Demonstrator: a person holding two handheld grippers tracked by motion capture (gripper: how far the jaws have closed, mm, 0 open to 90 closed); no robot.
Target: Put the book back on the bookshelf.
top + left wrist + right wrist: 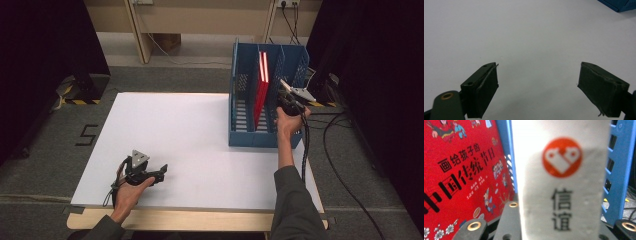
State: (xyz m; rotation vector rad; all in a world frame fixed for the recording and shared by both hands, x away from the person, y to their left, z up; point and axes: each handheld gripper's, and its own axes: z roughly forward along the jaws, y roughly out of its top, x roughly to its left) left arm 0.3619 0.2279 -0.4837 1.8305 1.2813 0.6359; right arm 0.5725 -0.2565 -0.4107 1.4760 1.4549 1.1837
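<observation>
A blue file rack point(241, 95) stands at the table's far right. A red picture book point(261, 89) stands upright in its middle slot, its cover point(461, 170) facing the right gripper view. My right gripper point(287, 93) reaches into the rack's right slot, beside the red book. Its jaws point(556, 230) are shut on the spine of a white book point(560, 177) that bears an orange heart logo and black characters. My left gripper point(159, 173) rests low over the near left of the white table point(190, 125). It is open point(537, 72), with only bare tabletop between its pads.
Black cables point(345, 175) trail over the grey floor right of the table. The rack's perforated blue wall point(617, 170) rises close on the white book's right. Dark curtains flank both sides, and wooden furniture legs point(137, 35) stand behind the table.
</observation>
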